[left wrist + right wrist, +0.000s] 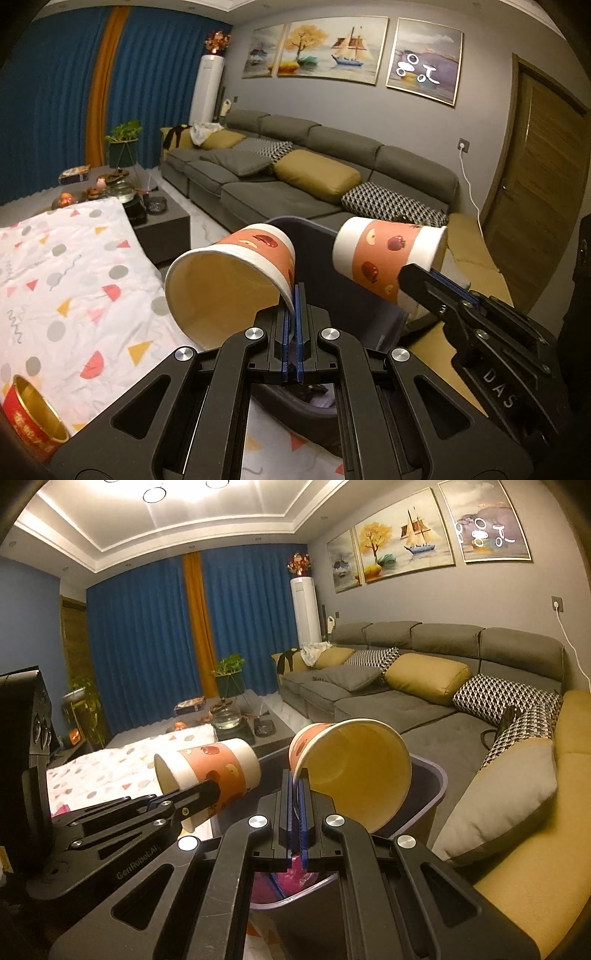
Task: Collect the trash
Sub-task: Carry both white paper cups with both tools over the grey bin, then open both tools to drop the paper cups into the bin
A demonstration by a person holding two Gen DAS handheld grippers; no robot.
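Got a paper cup in each gripper right now. My left gripper (294, 295) is pinched tight on the rim of one cup (229, 273), my right gripper (296, 779) clamps the other cup (354, 768) the same way, both tipped sideways above the grey bin (432, 775) beside the sofa (406, 701).

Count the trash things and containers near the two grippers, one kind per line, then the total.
Orange paper cups with fruit print: 2, one in the left gripper (cup), one in the right gripper (cup)
Red round tin: 1
Grey plastic trash bin: 1
Total: 4
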